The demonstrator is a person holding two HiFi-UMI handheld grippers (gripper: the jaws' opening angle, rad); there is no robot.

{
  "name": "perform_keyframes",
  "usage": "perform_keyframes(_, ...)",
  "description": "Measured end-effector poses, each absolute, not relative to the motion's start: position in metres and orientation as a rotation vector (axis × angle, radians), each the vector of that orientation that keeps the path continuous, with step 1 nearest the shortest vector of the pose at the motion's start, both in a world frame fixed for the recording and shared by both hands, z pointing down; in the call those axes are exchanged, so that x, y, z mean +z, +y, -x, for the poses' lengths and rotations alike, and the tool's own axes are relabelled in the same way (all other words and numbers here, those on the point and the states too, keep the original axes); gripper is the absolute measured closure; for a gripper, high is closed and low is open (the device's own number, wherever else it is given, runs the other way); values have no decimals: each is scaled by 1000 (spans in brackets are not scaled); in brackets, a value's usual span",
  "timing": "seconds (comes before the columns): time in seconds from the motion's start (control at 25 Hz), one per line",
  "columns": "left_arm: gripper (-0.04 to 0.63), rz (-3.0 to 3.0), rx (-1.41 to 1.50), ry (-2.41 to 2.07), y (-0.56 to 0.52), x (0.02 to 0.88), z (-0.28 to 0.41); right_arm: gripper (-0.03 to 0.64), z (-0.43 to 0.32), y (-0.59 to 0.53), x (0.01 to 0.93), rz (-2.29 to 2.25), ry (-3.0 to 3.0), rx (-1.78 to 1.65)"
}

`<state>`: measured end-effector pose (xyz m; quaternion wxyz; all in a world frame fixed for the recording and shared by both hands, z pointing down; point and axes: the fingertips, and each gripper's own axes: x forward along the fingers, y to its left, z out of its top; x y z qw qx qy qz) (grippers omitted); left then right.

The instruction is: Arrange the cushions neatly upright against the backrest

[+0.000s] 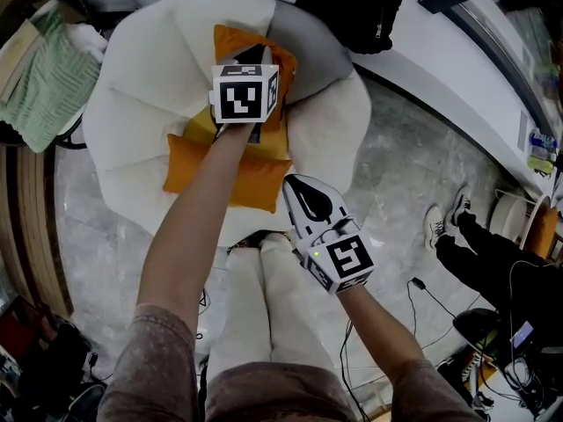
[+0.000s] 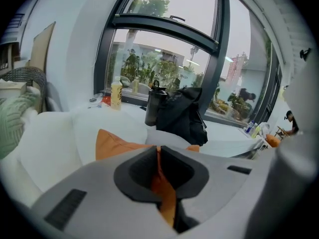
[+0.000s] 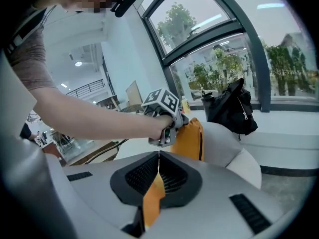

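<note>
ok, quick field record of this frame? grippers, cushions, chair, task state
left gripper: shut on a fold of the upright cushion
right gripper: shut on orange fabric at a corner of the flat cushion
upright cushion: orange, on edge by the grey pad at the chair's back
flat cushion: orange, lying on the seat front
chair: white, petal-shaped
behind: black bag on the sill
task state: one cushion up, one not yet upright

Left arm (image 1: pixel 189 227) stretching forward, left gripper (image 2: pixel 158 152) clamping upper orange cushion (image 1: pixel 230 42) — right gripper (image 3: pixel 158 158), nearer body, clamping corner of lower orange cushion (image 1: pixel 198 170).
</note>
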<state>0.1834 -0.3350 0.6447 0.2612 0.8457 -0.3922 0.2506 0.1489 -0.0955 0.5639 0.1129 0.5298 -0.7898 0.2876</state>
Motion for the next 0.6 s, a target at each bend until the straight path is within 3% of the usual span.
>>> perform_keyframes(0.12, 552, -2345, 626, -1051, -340, 640, -192, 597, -149, -94, 567, -1554, -2308, 852)
perform_keyframes(0.2, 456, -2379, 592, -1042, -341, 638, -196, 597, -149, -92, 569, -1554, -2302, 861)
perform_keyframes(0.24, 439, -2384, 586, -1038, -341, 638, -197, 597, -149, -91, 570, -1554, -2298, 866)
perform_keyframes(0.6, 376, -2361, 592, -1049, -344, 632, -188, 597, -153, -83, 572, -1555, -2275, 885)
